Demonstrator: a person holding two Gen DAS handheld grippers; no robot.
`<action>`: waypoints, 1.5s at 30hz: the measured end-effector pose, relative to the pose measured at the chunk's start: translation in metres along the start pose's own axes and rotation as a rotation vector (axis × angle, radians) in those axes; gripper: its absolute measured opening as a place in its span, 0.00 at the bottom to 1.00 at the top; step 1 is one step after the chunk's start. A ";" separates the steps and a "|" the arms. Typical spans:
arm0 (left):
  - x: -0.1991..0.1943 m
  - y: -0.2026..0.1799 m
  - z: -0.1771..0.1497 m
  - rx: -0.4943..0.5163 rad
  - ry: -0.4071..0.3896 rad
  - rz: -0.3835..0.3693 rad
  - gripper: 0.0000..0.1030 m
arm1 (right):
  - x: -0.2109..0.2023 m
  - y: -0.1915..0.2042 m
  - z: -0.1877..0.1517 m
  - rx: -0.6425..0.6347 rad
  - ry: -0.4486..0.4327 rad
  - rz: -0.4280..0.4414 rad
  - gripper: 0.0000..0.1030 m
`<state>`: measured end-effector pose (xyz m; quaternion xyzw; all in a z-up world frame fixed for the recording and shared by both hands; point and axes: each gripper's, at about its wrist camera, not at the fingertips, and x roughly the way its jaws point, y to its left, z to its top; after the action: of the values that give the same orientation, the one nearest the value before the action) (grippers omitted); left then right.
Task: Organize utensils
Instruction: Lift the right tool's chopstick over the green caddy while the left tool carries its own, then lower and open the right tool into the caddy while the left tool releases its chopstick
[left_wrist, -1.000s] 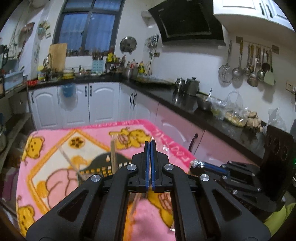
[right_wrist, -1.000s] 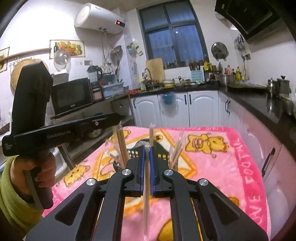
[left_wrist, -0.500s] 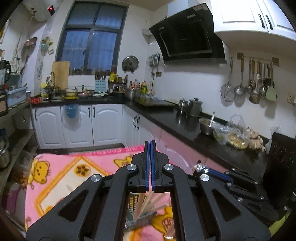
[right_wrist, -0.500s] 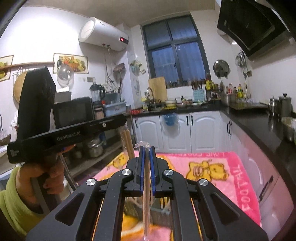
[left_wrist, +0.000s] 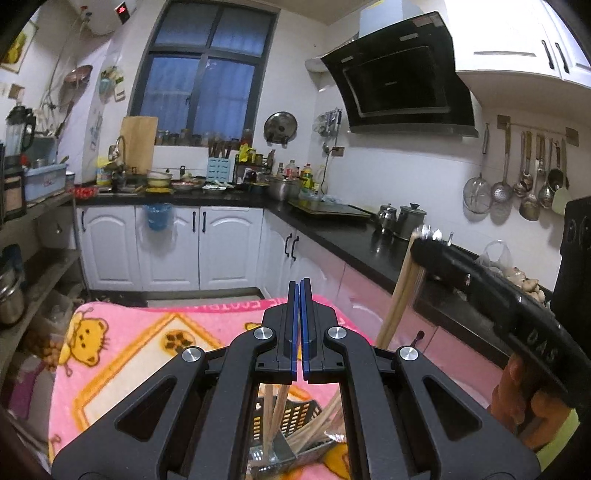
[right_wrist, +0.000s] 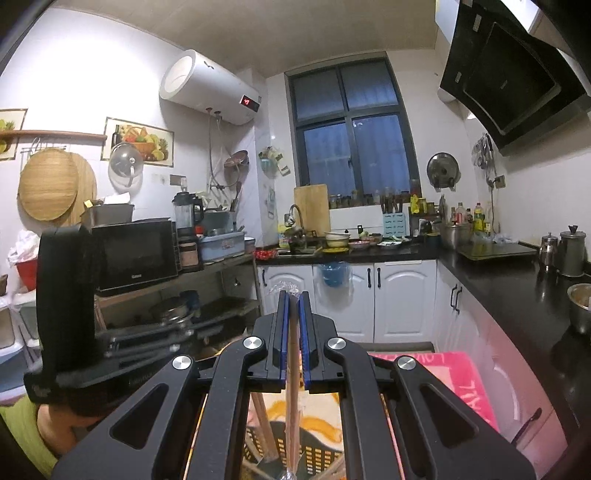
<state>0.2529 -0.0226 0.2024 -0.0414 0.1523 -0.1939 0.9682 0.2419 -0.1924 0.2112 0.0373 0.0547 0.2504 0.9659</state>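
1. Left wrist view: the left tongs (left_wrist: 299, 332) are fully closed, blue pads pressing together, and nothing is sitting between them.
2. Under these tongs, the basket (left_wrist: 295, 413) is standing on the pink blanket (left_wrist: 122, 354) that is covering the table. Several chopsticks (left_wrist: 275, 417) are leaning inside it, long axes steep, tops fanning to the right.
3. At the right of this view, the right tongs (left_wrist: 424, 240) are holding a wrapped chopstick pair (left_wrist: 397, 295). The pair is hanging almost upright, top end in the grip, lower end pointing down toward the basket side. A hand (left_wrist: 532, 398) is gripping the handle.
4. Right wrist view: the right tongs (right_wrist: 294, 332) are closed on the pair (right_wrist: 293, 387), which is running straight down between the pads; clear wrap is showing above the tips.
5. The basket (right_wrist: 295, 450) is lying directly below the pair, with other chopsticks (right_wrist: 264, 424) leaning in it at the left. The pair's lower end seems to be at the basket's opening, but I cannot tell if it is inside or touching.
6. The left tongs (right_wrist: 177, 325) are showing at the left here, empty and apart from the basket.
7. My judgement: the coming move is turning on the vertical line pair-to-basket; the right hand is the nearer one and the only one loaded.
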 end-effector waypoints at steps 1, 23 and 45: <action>0.002 0.001 -0.002 -0.005 0.003 0.000 0.00 | 0.003 0.000 -0.001 -0.003 -0.001 -0.001 0.06; 0.039 0.015 -0.060 0.004 0.099 0.002 0.00 | 0.069 -0.022 -0.084 0.079 0.177 -0.080 0.06; 0.014 0.017 -0.078 0.007 0.141 0.043 0.30 | 0.007 -0.034 -0.105 0.070 0.275 -0.156 0.38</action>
<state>0.2475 -0.0141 0.1220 -0.0211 0.2203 -0.1759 0.9592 0.2510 -0.2139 0.1030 0.0320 0.1978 0.1755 0.9639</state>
